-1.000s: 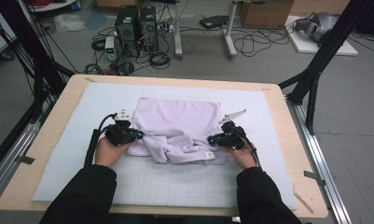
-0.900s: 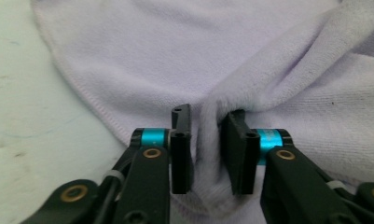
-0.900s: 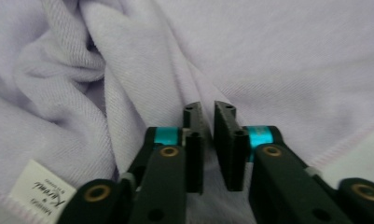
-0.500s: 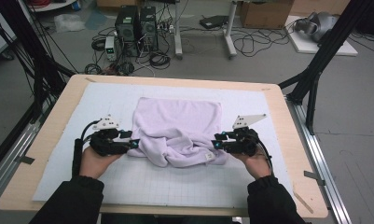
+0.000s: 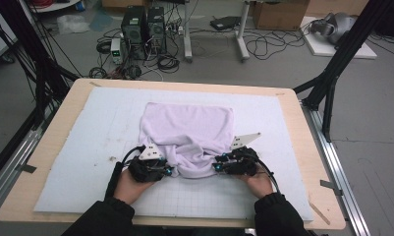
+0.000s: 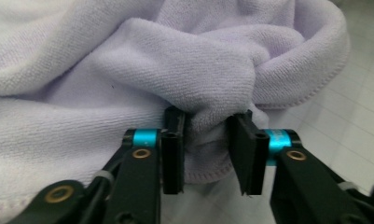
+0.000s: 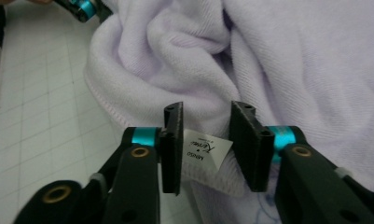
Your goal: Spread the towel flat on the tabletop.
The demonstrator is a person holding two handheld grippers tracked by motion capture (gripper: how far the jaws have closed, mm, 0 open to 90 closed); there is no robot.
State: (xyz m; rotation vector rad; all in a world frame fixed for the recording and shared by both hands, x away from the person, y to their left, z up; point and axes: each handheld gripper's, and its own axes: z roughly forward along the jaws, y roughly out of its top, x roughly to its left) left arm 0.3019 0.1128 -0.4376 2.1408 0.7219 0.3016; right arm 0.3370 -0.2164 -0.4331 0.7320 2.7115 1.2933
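A wooden tabletop (image 5: 57,128) carries a white gridded mat (image 5: 86,162), with a cable-strewn floor and computer towers (image 5: 143,24) beyond.

Nearest the person, the left tool (image 5: 169,169) and right tool (image 5: 215,167) point inward at each other across the near edge of a lilac towel (image 5: 187,128). In the left gripper view the left tool (image 6: 205,140) has a bunched fold of towel (image 6: 142,70) filling the gap between its jaws, which have just been closing and stand partly apart; the pads seem to press the cloth, though I cannot be sure. The right tool (image 7: 205,140), also just closing, straddles the hem with its white label (image 7: 203,151) between the jaws, the pads apparently not yet touching.

Ahead of both tools the near half of the towel (image 7: 278,56) is rumpled; farther off it lies flat. Judging by this, the folding has barely begun: near corners are being gathered, and any neat fold remains to be made.
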